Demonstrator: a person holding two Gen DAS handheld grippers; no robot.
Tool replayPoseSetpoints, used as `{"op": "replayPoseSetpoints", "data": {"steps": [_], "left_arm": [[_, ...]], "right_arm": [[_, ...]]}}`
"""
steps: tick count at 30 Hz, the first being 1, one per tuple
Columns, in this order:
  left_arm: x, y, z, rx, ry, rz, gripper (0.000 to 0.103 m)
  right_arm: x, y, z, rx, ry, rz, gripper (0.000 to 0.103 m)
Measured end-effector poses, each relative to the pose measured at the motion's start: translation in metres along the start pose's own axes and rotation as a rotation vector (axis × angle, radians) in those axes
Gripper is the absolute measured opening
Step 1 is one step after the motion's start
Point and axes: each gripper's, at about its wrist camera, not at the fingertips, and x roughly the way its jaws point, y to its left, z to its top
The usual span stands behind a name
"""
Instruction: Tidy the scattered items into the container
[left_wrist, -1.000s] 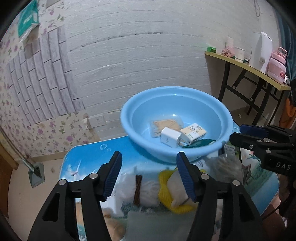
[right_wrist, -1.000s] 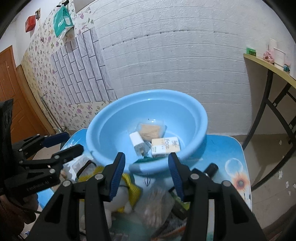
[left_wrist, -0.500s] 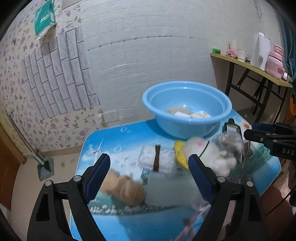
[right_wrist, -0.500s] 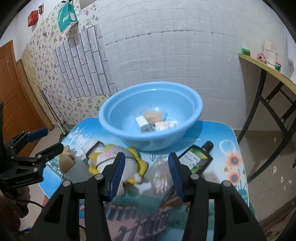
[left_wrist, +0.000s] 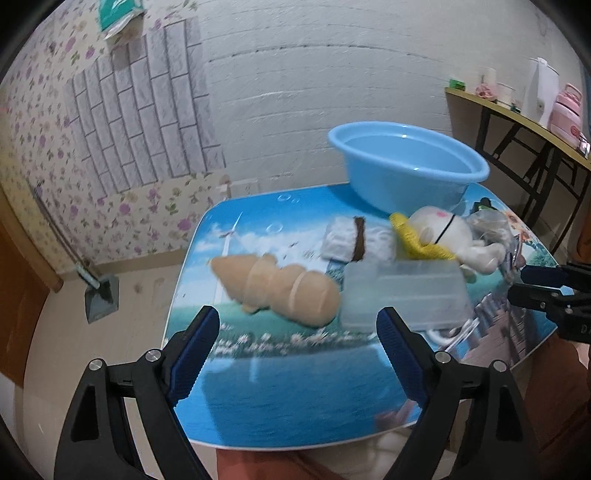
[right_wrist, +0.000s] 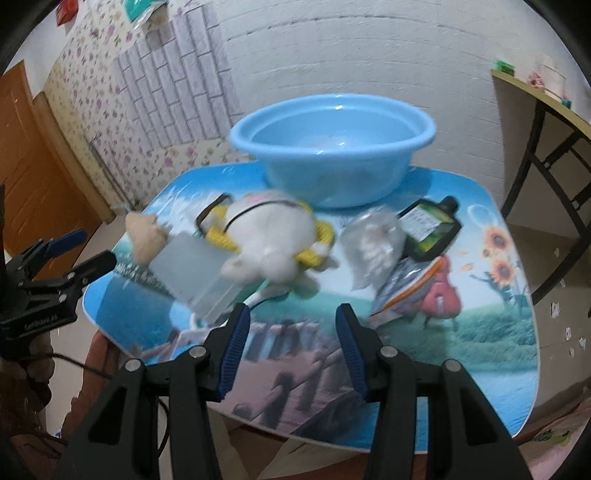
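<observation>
Blue-padded left gripper (left_wrist: 297, 343): jaws stand wide apart with nothing between them; they have just been opening. It hangs over the near part of the table, tilted downward.
Right gripper (right_wrist: 290, 341): jaws partly apart, clamped on nothing, over the near edge of the table.
Table (left_wrist: 280, 402): low, with a printed top of sea, sky, windmills and sunflowers.
Tan plush toy (left_wrist: 275, 288): ribbed and long, lying on its side just beyond the left gripper's jaws, its right end touching the clear box.
Clear plastic box (left_wrist: 404, 293): flat on the table, to the right of the tan toy; a white cable shows at its near edge.
White plush toy (right_wrist: 271, 236): lies with a yellow knitted piece (right_wrist: 321, 236) around it, resting partly on the far end of the clear box.
White packet with brown band (left_wrist: 354, 242): behind the box, left of the white toy.
Clear bag of white pieces (right_wrist: 371, 245): right of the white toy.
Dark green bottle (right_wrist: 430, 229): lying flat, just beside the bag, near the basin.
Foil packet with orange edge (right_wrist: 408, 286): nearer than the bottle.
Blue plastic basin (right_wrist: 332, 162): the container, at the far side of the table, behind all the scattered items; its contents cannot be made out through the blur.
</observation>
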Motion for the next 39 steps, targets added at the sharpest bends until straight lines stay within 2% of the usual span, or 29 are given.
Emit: {"op": "replayPoseSetpoints", "data": {"steps": [3, 4, 5, 9, 14, 22, 30, 34, 35, 39], "left_arm": [[0.002, 0.010, -0.003, -0.018, 0.008, 0.003, 0.087], [0.003, 0.013, -0.003, -0.023, 0.010, 0.004, 0.087], [0.004, 0.016, -0.004, -0.029, 0.011, 0.005, 0.087], [0.011, 0.025, -0.006, -0.028, 0.020, 0.009, 0.087], [0.019, 0.035, -0.008, -0.021, 0.031, 0.003, 0.087], [0.031, 0.049, -0.005, -0.042, 0.048, -0.012, 0.087], [0.052, 0.046, 0.011, -0.104, 0.064, -0.102, 0.088], [0.061, 0.038, 0.019, -0.106, 0.069, -0.127, 0.088], [0.064, 0.034, 0.021, -0.094, 0.071, -0.128, 0.088], [0.076, 0.026, 0.022, -0.078, 0.095, -0.136, 0.091]], "right_arm": [[0.002, 0.008, -0.001, -0.016, 0.010, 0.012, 0.050], [0.004, 0.011, -0.002, -0.022, 0.014, 0.016, 0.052], [0.005, 0.013, -0.003, -0.026, 0.017, 0.019, 0.059], [0.014, 0.021, -0.004, -0.018, 0.040, 0.047, 0.067], [0.024, 0.031, -0.005, -0.034, 0.072, 0.054, 0.070], [0.040, 0.053, -0.006, -0.099, 0.112, 0.035, 0.070], [0.054, 0.051, -0.008, -0.110, 0.140, -0.019, 0.070], [0.054, 0.048, -0.009, -0.110, 0.140, -0.014, 0.070], [0.053, 0.048, -0.009, -0.114, 0.140, -0.014, 0.069], [0.051, 0.044, -0.009, -0.134, 0.137, -0.036, 0.051]]}}
